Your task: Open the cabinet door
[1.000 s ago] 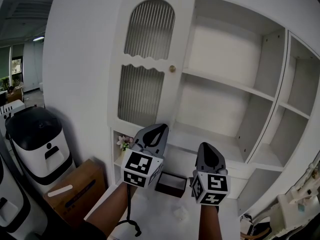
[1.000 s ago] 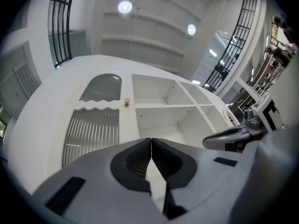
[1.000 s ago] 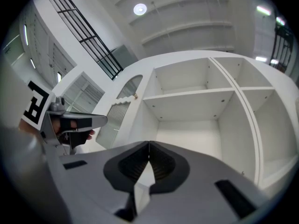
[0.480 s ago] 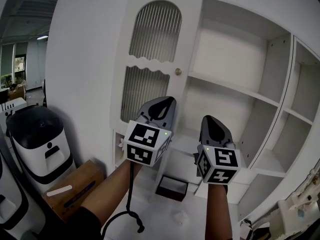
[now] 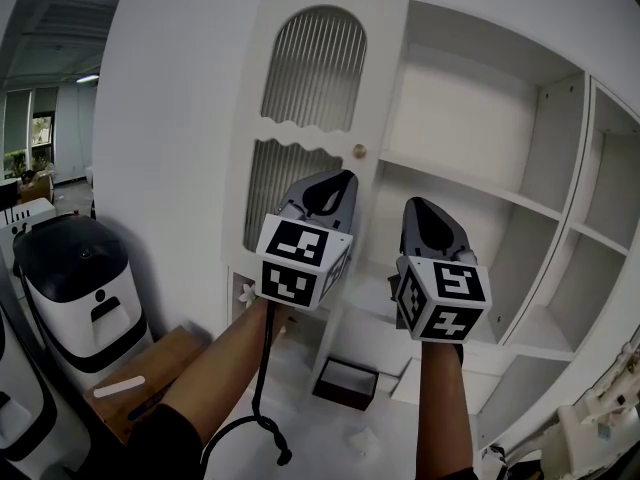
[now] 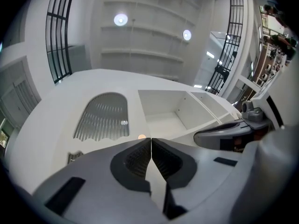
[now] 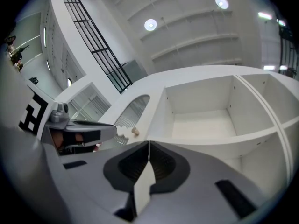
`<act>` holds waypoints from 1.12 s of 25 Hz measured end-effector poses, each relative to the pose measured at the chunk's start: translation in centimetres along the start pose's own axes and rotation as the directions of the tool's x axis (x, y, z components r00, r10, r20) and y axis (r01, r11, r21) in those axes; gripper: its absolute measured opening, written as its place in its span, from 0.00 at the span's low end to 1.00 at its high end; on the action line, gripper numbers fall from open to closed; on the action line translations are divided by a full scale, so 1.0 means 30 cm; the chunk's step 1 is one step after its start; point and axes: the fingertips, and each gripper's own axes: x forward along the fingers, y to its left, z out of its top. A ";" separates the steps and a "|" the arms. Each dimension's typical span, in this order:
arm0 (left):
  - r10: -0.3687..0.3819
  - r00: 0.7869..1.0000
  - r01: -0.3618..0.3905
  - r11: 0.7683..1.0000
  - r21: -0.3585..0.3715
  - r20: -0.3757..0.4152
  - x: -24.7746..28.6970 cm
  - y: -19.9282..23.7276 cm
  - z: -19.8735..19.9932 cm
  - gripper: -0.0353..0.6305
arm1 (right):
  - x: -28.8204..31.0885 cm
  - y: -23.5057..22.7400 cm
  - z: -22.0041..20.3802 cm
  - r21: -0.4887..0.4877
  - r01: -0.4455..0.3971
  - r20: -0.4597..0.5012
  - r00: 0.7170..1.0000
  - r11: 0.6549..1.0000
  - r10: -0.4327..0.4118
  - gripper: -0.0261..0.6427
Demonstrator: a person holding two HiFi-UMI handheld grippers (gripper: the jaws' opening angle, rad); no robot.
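Both clenched empty: left gripper (image 5: 338, 180), right gripper (image 5: 419, 208); left masks cabinet door (image 5: 300, 133) bottom.

The head view faces forward, near the white cabinet door with arched ribbed-glass panels (image 5: 312, 118). Both gripper views angle upward along their jaws, sharing that door and, seemingly, its small round brass knob (image 5: 359, 151).

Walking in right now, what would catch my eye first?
Two hand-held tools with black-and-white patterned cubes fill the middle: the left gripper and right gripper, both shut and holding nothing. Behind them stands the white cabinet door with ribbed arched panes and a small round knob, open shelves to its right.
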 end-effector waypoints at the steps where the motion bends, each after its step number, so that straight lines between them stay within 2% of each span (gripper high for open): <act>1: -0.003 1.000 0.003 1.000 0.006 -0.001 0.004 0.001 0.001 0.07 | 0.002 -0.001 -0.002 0.000 0.002 0.000 1.000 1.000 -0.002 0.07; 5: -0.018 1.000 0.018 1.000 0.000 -0.003 0.028 0.009 0.004 0.07 | 0.011 0.003 -0.013 -0.005 -0.001 -0.007 1.000 1.000 0.001 0.07; 7: -0.020 1.000 0.020 1.000 -0.005 -0.005 0.049 0.017 0.004 0.37 | 0.015 0.003 -0.020 -0.008 -0.001 -0.013 1.000 1.000 0.000 0.07; 8: -0.022 1.000 0.022 1.000 0.001 -0.012 0.062 0.021 -0.001 0.39 | 0.016 0.001 -0.025 -0.010 0.001 -0.016 1.000 1.000 -0.001 0.07; 21: -0.009 1.000 0.010 0.999 0.041 -0.011 0.196 0.063 -0.007 0.38 | 0.045 -0.048 -0.135 -0.026 0.015 -0.063 0.998 1.000 -0.017 0.07; 26: -0.011 1.000 0.011 0.999 0.040 -0.019 0.243 0.067 -0.030 0.34 | 0.050 -0.081 -0.181 -0.033 0.031 -0.080 0.996 0.999 -0.034 0.07; 28: 0.001 1.000 0.000 0.999 0.035 -0.014 0.251 0.075 -0.039 0.28 | 0.050 -0.097 -0.198 -0.035 0.037 -0.087 0.995 0.999 -0.040 0.07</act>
